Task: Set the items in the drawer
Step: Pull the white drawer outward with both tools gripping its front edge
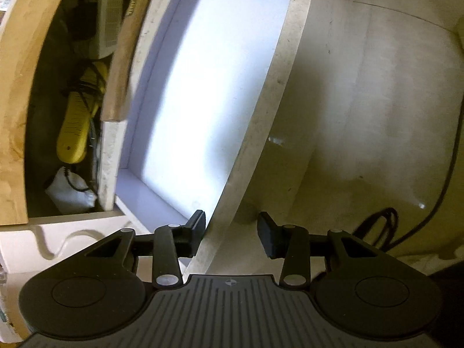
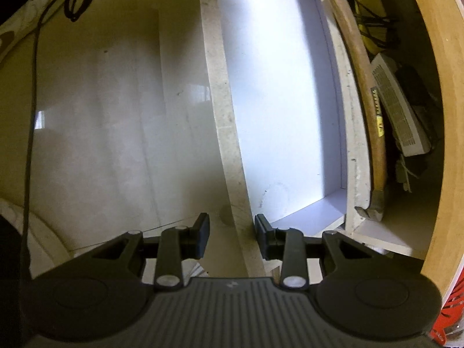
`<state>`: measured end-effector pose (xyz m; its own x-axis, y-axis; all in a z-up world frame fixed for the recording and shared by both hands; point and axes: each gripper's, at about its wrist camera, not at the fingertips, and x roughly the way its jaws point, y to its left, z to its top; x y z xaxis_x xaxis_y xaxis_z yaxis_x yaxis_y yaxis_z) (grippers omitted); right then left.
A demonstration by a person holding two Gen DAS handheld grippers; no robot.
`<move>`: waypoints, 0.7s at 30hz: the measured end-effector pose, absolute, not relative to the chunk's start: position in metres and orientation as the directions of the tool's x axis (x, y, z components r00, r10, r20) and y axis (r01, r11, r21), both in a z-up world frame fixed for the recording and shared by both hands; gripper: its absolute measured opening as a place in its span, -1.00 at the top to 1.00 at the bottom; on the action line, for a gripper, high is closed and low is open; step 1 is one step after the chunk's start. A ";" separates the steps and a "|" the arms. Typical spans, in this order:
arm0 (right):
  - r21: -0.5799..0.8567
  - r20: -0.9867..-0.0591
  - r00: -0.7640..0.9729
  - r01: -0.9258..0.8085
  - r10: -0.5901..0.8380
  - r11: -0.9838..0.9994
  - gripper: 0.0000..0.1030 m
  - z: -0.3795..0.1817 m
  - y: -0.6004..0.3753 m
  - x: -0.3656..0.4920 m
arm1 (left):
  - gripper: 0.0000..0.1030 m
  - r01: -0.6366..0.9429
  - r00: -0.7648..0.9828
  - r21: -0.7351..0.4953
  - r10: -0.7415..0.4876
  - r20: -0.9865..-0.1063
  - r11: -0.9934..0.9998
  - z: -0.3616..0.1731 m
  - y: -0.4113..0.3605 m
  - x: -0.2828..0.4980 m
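An open drawer with a bare white floor (image 1: 203, 92) shows in both views, its floor also in the right wrist view (image 2: 278, 110). Its pale front panel edge (image 1: 261, 133) runs between the fingers of my left gripper (image 1: 231, 233), which is open and straddles the edge. My right gripper (image 2: 232, 236) is open too and straddles the same front panel edge (image 2: 226, 133). Neither gripper holds anything. Nothing lies in the drawer where I can see.
Behind the drawer, a cabinet space holds a wooden-handled hammer (image 2: 374, 133), a yellow tool (image 1: 75, 127), a white perforated box (image 2: 397, 107), a white bag (image 1: 69, 194) and cables. Pale tiled floor (image 1: 377, 116) with a black cable (image 2: 32, 116) lies in front.
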<state>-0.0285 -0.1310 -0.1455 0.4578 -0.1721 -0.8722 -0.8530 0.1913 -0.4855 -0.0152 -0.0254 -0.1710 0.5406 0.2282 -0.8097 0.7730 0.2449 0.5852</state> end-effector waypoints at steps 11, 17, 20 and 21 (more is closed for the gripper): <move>-0.459 -0.886 0.431 -0.868 -0.171 0.188 0.29 -0.146 -0.127 -0.038 | 0.26 0.779 0.531 0.577 0.232 -0.815 0.245 -0.170 -0.026 -0.020; -0.454 -0.889 0.427 -0.870 -0.168 0.193 0.29 -0.144 -0.129 -0.035 | 0.26 0.779 0.529 0.575 0.230 -0.817 0.250 -0.168 -0.027 -0.020; -0.457 -0.887 0.430 -0.868 -0.167 0.194 0.29 -0.144 -0.129 -0.034 | 0.26 0.777 0.534 0.578 0.228 -0.814 0.248 -0.169 -0.027 -0.020; -0.458 -0.887 0.431 -0.867 -0.166 0.195 0.29 -0.144 -0.130 -0.035 | 0.22 0.775 0.537 0.582 0.227 -0.812 0.247 -0.169 -0.027 -0.020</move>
